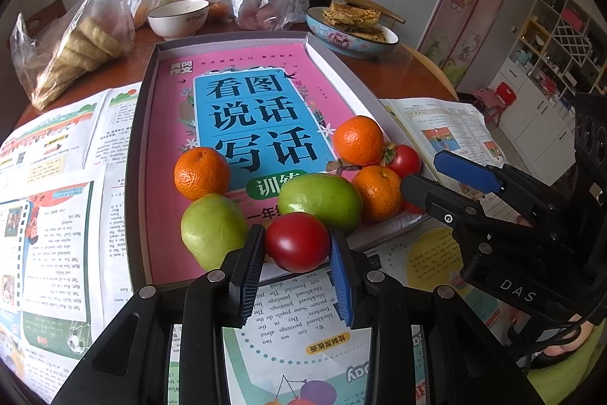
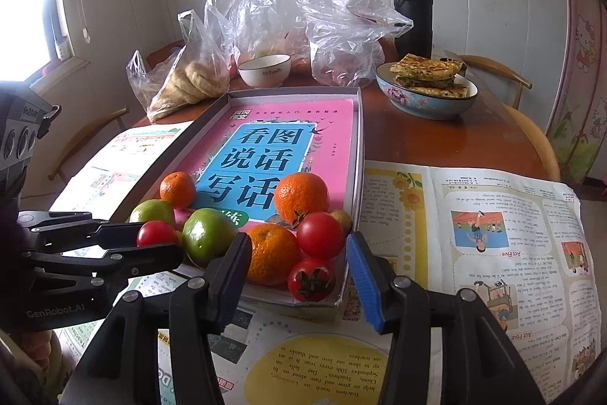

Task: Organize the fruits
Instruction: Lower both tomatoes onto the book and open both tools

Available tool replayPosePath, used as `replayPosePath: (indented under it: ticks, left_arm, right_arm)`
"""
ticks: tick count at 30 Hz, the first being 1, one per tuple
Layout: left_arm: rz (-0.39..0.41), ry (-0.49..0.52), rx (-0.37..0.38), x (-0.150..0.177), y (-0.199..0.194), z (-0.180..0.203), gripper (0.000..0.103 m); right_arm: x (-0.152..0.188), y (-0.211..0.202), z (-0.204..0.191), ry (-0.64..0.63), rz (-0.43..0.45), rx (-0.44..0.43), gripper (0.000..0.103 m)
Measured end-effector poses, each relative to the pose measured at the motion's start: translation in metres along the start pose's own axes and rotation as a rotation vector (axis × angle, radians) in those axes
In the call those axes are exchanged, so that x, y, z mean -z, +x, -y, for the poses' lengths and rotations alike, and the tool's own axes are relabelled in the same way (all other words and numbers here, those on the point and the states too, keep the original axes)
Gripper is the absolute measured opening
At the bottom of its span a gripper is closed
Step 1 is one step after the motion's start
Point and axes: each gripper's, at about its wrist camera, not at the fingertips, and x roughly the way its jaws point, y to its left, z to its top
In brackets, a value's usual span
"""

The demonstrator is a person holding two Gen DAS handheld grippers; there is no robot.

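Left wrist view: tomato point(image 1: 297, 241) sits pinched in the left tongs point(image 1: 297, 253) at the tray's point(image 1: 146, 93) near edge, touching a green fruit point(image 1: 211, 228). Right tongs point(image 2: 297, 268) are spread, nothing gripped, around another tomato point(image 2: 311, 279). I'd lift straight up, gentle squeeze, so the neighbours don't roll.

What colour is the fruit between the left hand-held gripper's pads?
Red, a tomato; clearest in the left wrist view.
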Motion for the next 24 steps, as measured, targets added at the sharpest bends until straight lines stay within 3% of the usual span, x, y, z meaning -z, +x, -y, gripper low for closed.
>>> replayPosePath:
  ticks: [24]
  left_arm:
    - [-0.001, -0.013, -0.007, 0.000, -0.005, -0.002, 0.058]
  right_arm:
    - [-0.002, -0.014, -0.003, -0.005, 0.020, 0.000, 0.057]
